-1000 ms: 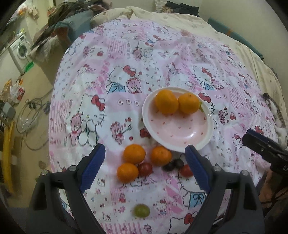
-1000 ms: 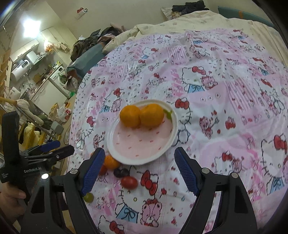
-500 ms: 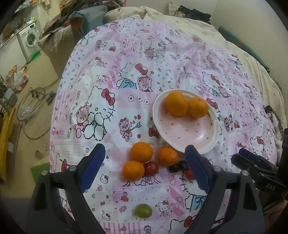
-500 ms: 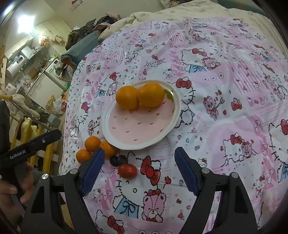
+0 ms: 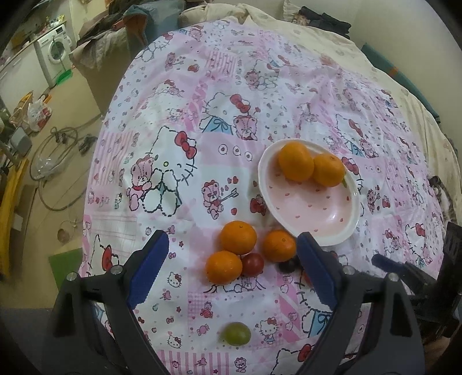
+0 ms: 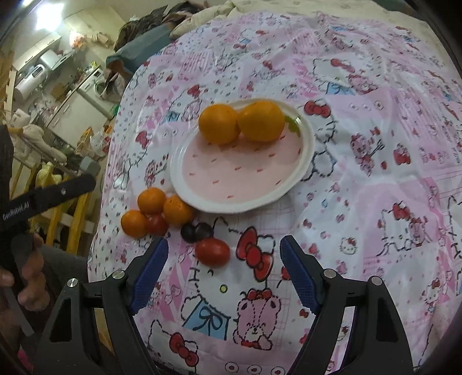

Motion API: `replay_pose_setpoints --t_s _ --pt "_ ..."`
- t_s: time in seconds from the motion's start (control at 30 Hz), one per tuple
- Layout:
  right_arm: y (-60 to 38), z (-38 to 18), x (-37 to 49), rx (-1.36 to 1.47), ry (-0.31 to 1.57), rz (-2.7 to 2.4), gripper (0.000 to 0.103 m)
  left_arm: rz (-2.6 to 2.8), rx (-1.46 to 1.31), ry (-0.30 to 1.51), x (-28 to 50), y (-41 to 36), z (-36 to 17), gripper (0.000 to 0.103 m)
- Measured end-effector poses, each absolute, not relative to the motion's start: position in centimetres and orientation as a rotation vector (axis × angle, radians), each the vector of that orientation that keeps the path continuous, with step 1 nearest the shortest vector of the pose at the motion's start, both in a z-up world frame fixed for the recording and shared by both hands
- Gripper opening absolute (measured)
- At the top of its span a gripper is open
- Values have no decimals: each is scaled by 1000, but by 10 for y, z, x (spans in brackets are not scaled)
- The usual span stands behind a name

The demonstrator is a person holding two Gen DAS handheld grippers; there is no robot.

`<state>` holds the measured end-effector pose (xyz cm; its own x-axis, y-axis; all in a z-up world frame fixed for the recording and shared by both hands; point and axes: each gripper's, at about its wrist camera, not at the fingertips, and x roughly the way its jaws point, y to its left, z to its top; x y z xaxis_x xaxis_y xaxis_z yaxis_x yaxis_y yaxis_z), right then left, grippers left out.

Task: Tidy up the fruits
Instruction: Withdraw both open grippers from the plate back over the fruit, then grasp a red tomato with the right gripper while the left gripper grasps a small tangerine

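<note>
A pink plate point(image 5: 323, 213) point(image 6: 239, 173) lies on the cartoon-print cloth and holds two oranges point(image 5: 296, 161) point(image 6: 219, 124). In front of it three oranges point(image 5: 238, 237) point(image 6: 151, 200) cluster with a red tomato point(image 5: 252, 264) point(image 6: 156, 223), two dark grapes point(image 6: 196, 230) and a second red tomato point(image 6: 213, 251). A green grape point(image 5: 234, 333) lies alone, nearest me. My left gripper point(image 5: 231, 253) hangs open above the orange cluster with nothing between its fingers. My right gripper point(image 6: 223, 264) hangs open over the second tomato, without touching it.
The cloth point(image 5: 202, 121) covers a bed whose left edge drops to a floor with cables point(image 5: 55, 150), a washing machine point(image 5: 56, 53) and clutter. Piled clothes point(image 5: 115, 26) lie at the far end. A hand point(image 6: 29, 274) holds the other gripper at the left.
Both grippers have sunk closer to the fruit, and the plate and cluster look larger. The right view has shifted so the tomato now sits between its fingers. Both sets of jaws stay as wide.
</note>
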<state>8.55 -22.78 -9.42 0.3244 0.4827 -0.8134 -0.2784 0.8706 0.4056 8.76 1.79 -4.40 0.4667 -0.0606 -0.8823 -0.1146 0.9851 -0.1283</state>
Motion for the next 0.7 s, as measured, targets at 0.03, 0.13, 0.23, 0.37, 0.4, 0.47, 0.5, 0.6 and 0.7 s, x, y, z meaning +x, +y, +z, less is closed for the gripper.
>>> replay_pose_setpoints --t_s 0.03,0.13,0.23,0.37,0.4,0.47,0.5,0.6,0.7 --pt "-227 -97 86 204 1152 515 82 35 -180 1090 88 18 -45 88" --pt "-224 -106 89 197 1200 525 82 42 -191 1102 88 21 -48 88" --pt "-220 -115 91 172 1242 527 82 55 -200 1101 88 25 -48 88" --pt "-201 -124 87 87 1269 560 82 57 -229 1103 87 30 -47 88" --pt "-194 -126 86 39 1260 561 82 59 -233 1104 87 30 -47 88" --pt "-180 -131 86 -26 1261 576 80 61 -235 1107 88 31 -47 88" --pt "-173 -135 87 -57 1261 582 77 61 -235 1107 88 31 -47 88" --pt "-158 -144 90 -143 1245 572 71 69 -233 1105 87 32 -48 88" --pt "-151 -144 94 -177 1224 563 57 75 -239 1110 88 35 -49 88"
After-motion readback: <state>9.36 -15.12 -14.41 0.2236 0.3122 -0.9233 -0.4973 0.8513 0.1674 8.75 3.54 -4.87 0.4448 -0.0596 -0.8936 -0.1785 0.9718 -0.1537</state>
